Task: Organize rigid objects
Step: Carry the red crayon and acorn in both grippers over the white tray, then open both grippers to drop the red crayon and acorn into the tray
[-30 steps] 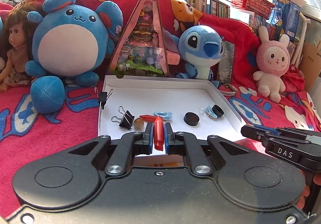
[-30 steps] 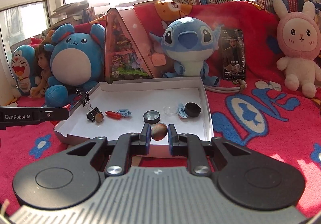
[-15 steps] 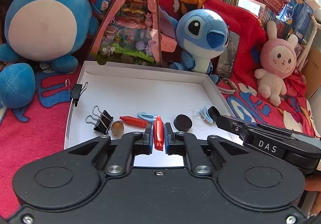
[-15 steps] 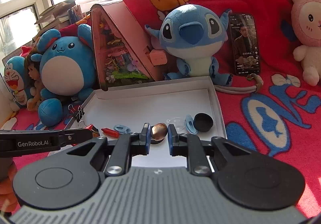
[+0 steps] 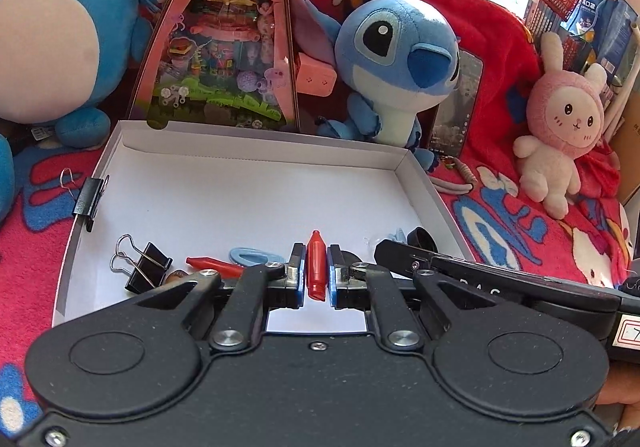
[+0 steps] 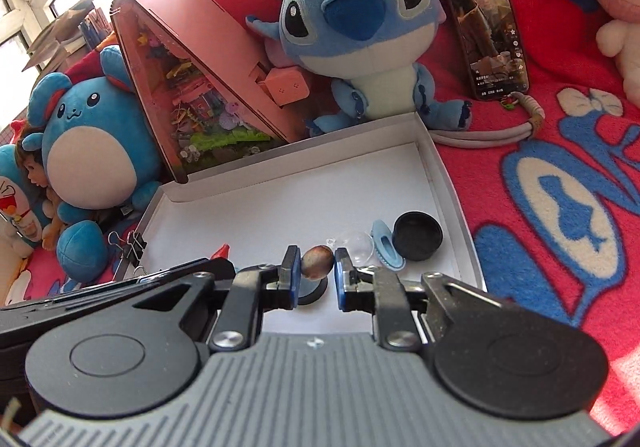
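Since a second ago: both grippers have closed in over the white tray (image 5: 256, 163), which now fills more of each view; the plush toys behind it loom larger.
Left gripper (image 5: 313, 273): clenched on a red crayon (image 5: 315, 267), held upright between the blue pads, tip pointing up and away from the camera.
Right gripper (image 6: 316, 267): clenched on a brown bead (image 6: 317, 262), pinched at the fingertips just above the tray's near edge.
Tray, left side: a black clip (image 5: 146, 267) lies on the tray floor; a second clip (image 5: 89, 197) bites the left wall.
Tray, middle: a second crayon (image 5: 214, 265) lies flat beside a blue oval clip (image 5: 252, 257), just left of the left gripper's fingers.
Tray, right side: a black cap (image 6: 418, 241), a second blue clip (image 6: 386, 249) and a clear dome (image 6: 356, 247) sit close together, just right of the bead.
Under the bead: a dark round disc (image 6: 310, 293) lies on the tray floor, partly hidden by the fingers.
Crossing: in the left wrist view the right gripper's body reaches in from the right, over the tray's near corner.
Backdrop: a Stitch plush (image 5: 394, 59), a round blue plush (image 5: 60, 27), a pink bunny (image 5: 560, 123), a pink triangular box (image 5: 228, 59) and a phone (image 6: 486, 27) rest on the red blanket (image 6: 560, 187).
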Demonstrator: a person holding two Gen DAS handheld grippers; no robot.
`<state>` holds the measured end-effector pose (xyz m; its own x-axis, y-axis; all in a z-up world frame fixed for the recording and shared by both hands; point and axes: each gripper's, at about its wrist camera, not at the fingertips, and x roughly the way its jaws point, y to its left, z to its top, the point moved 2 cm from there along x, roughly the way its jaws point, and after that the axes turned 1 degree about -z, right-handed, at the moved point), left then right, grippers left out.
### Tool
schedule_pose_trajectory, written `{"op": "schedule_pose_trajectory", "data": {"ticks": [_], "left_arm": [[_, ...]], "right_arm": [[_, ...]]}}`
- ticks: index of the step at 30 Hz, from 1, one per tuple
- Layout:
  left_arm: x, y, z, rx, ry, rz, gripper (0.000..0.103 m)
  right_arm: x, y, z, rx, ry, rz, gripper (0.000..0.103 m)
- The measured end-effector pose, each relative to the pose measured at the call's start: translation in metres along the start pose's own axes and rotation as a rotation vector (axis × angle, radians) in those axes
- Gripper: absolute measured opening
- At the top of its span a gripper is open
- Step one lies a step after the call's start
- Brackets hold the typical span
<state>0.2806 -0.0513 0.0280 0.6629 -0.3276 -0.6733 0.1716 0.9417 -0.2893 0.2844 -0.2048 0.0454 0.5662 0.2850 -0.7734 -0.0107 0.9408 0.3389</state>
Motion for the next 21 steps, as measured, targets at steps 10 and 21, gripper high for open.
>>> {"op": "schedule_pose_trajectory", "data": {"ticks": [10,21], "left_arm": [[0.014,0.001,0.002,-0.001,0.005,-0.003,0.01],[0.023,0.002,0.003,-0.008,0.007,-0.004,0.01]], "right_arm": [[0.01,-0.001,0.007,0.014,0.022,-0.004,0.022],[0.017,-0.007,0.009,0.07,0.04,0.01,0.022]]}}
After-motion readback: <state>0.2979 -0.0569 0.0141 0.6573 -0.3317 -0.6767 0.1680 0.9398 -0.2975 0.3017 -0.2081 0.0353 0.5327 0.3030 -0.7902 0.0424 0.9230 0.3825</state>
